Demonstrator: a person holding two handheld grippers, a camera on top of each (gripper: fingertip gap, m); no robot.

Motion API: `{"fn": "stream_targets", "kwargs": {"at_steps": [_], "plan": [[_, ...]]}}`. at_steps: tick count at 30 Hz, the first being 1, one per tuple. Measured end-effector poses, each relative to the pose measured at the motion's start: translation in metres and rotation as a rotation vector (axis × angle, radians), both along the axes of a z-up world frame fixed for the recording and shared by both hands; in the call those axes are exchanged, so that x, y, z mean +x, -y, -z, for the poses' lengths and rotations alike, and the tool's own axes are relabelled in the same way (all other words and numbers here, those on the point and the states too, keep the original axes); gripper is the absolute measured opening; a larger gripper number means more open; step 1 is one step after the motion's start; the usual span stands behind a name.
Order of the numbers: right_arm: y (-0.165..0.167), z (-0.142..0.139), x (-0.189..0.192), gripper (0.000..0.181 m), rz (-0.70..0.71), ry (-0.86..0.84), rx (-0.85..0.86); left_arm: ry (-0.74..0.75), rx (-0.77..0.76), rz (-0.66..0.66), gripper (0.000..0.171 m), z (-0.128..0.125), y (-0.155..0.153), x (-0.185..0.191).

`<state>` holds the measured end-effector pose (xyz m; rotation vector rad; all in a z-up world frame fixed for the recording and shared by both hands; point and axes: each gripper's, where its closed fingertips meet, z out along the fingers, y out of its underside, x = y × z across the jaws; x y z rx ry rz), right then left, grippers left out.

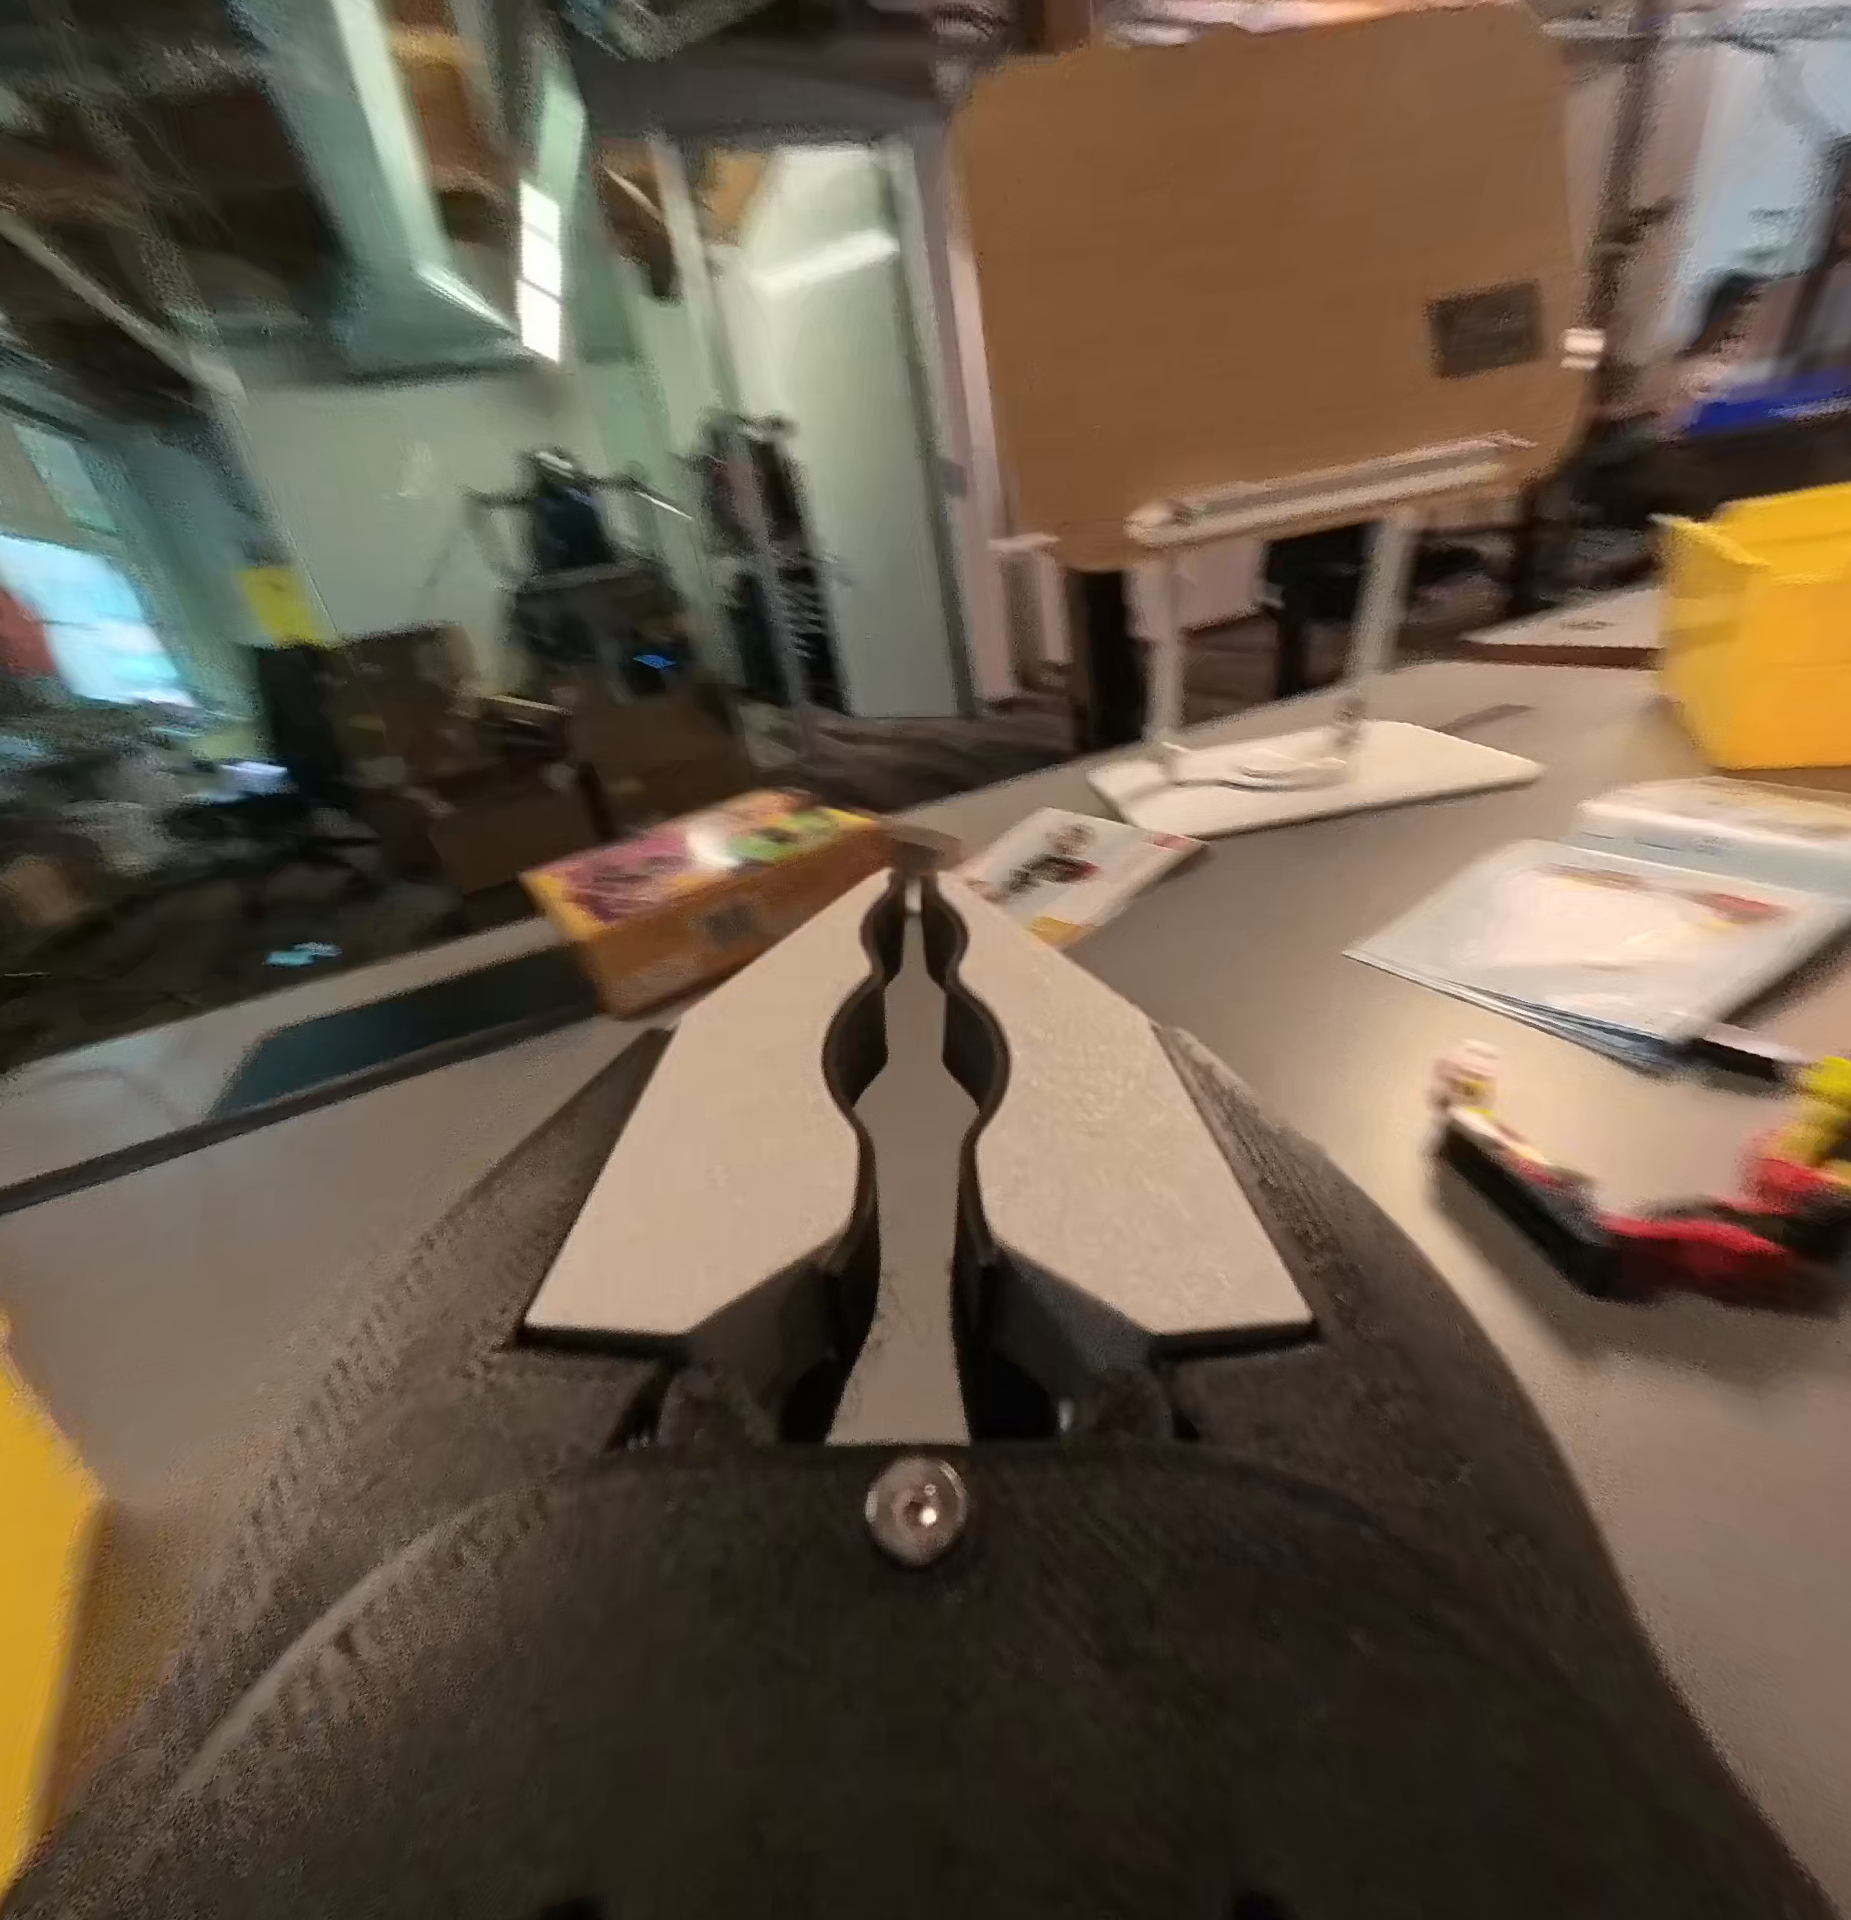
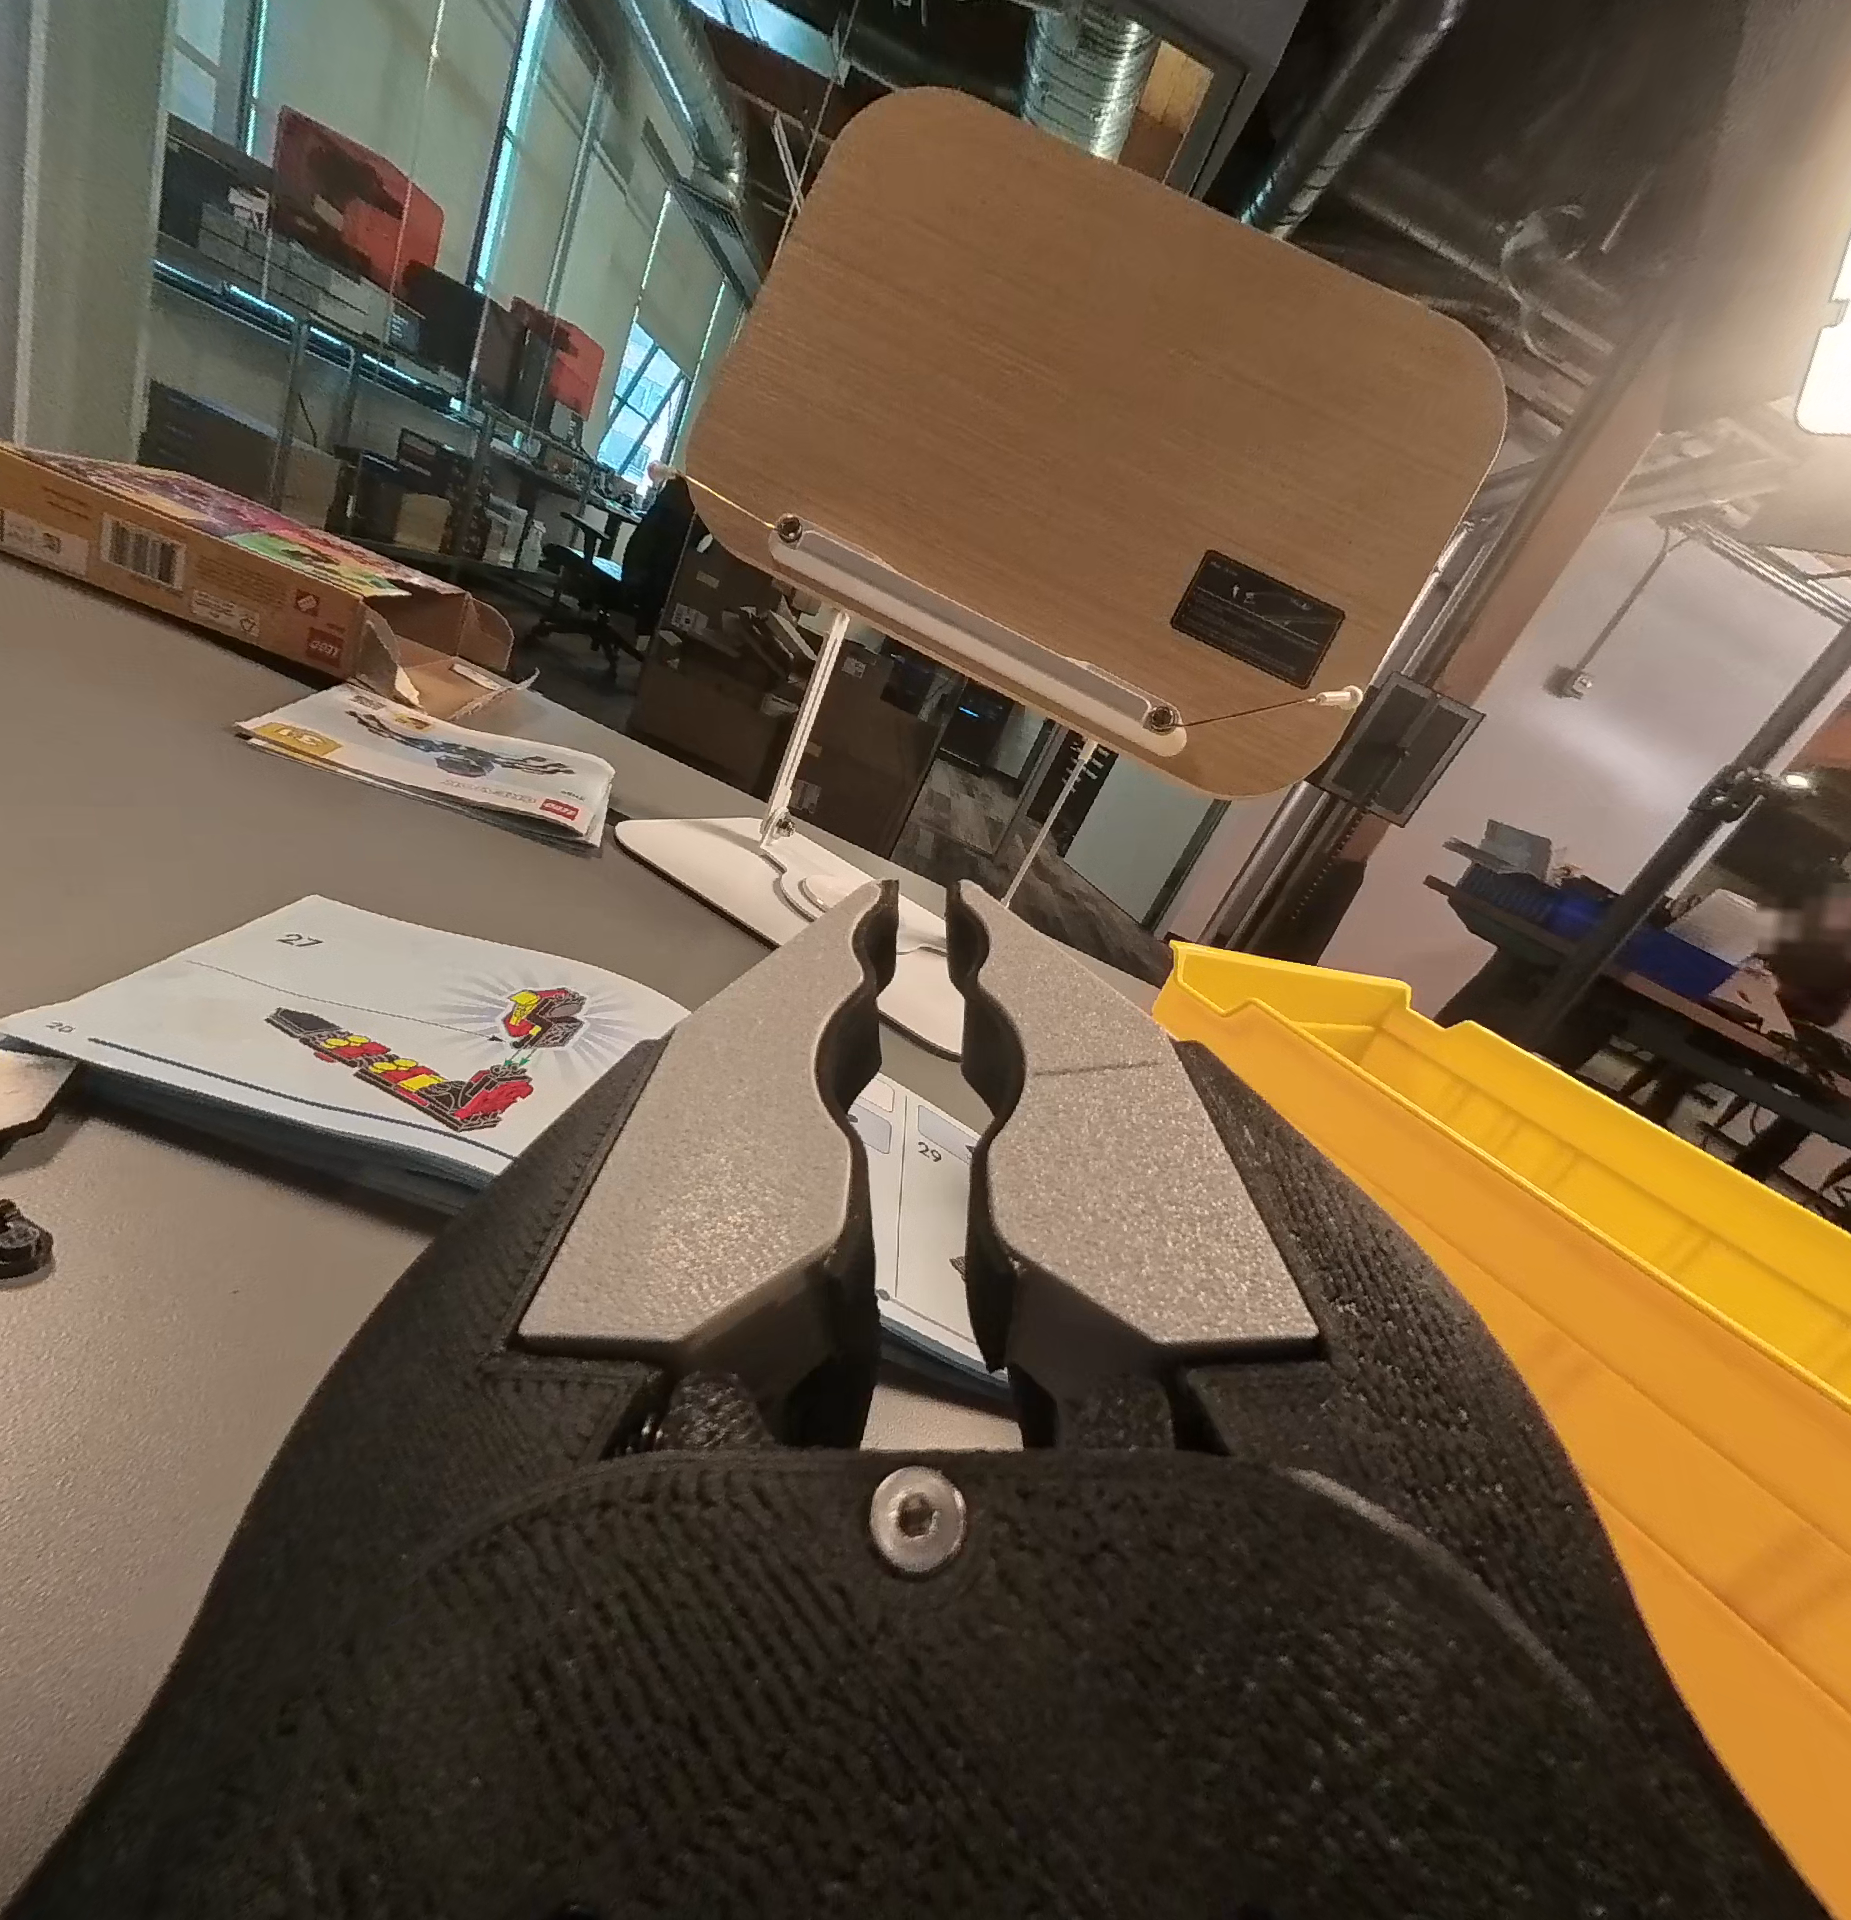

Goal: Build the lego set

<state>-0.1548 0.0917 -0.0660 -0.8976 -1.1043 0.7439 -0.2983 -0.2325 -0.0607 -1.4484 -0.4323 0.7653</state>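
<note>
We take the open instruction booklet [image 2: 349,1029] as landmark. The half-built lego model [image 1: 1669,1195], black, red and yellow, lies on the grey table [image 1: 1316,1507] just in front of this booklet, free of both tools. Our left gripper [image 1: 916,883], to the left of the model, pinches a small grey piece [image 1: 919,844]. Our right gripper [image 2: 921,894] hovers over the booklet, tips slightly apart and empty, beside the yellow bin [image 2: 1503,1174].

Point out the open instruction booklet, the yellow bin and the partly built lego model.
open instruction booklet [image 2: 360,1023]: right wrist view, on the left-hand page.
yellow bin [image 2: 1586,1174]: right wrist view, on its long side wall.
partly built lego model [image 1: 1669,1216]: left wrist view, on its red and black base.
</note>
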Motion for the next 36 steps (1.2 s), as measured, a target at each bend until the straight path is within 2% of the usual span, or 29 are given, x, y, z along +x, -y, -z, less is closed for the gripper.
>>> {"fn": "stream_targets", "kwargs": {"at_steps": [1, 3, 4, 6, 9, 13, 19, 22, 25, 28, 31, 36], "plan": [[0.001, 0.000, 0.000, 0.008, -0.009, 0.001, 0.002, 0.064, -0.040, 0.099, 0.005, 0.006, -0.014, 0.009], [0.011, 0.001, -0.002, 0.011, -0.061, 0.009, 0.010, 0.248, -0.160, 0.222, 0.029, 0.029, -0.037, 0.021], [0.016, 0.002, -0.004, 0.012, -0.084, 0.018, 0.018, 0.314, -0.226, 0.261, 0.034, 0.042, -0.047, 0.027], [0.026, 0.005, -0.007, 0.014, -0.116, 0.040, 0.050, 0.368, -0.343, 0.259, 0.039, 0.063, -0.056, 0.032], [0.041, 0.008, -0.010, 0.014, -0.155, 0.065, 0.101, 0.403, -0.484, 0.238, 0.041, 0.082, -0.057, 0.034], [0.067, 0.015, -0.017, 0.015, -0.251, 0.135, 0.141, 0.527, -0.560, 0.268, 0.038, 0.101, -0.055, 0.041], [0.151, 0.020, -0.037, 0.022, -0.566, 0.370, 0.041, 0.567, -0.662, 0.245, 0.017, 0.119, -0.049, 0.037], [0.190, 0.024, -0.049, 0.025, -0.688, 0.535, -0.075, 0.538, -0.685, 0.247, 0.016, 0.118, -0.051, 0.037], [0.218, 0.032, -0.059, 0.029, -0.731, 0.674, -0.102, 0.388, -0.701, 0.254, 0.016, 0.105, -0.056, 0.040], [0.236, 0.041, -0.064, 0.029, -0.733, 0.746, 0.001, 0.278, -0.666, 0.296, 0.016, 0.086, -0.069, 0.052], [0.233, 0.050, -0.069, 0.027, -0.646, 0.778, 0.156, 0.231, -0.624, 0.344, 0.016, 0.073, -0.078, 0.064], [0.235, 0.053, -0.068, 0.007, -0.611, 0.746, 0.250, 0.226, -0.590, 0.369, 0.016, 0.066, -0.081, 0.070]]}}
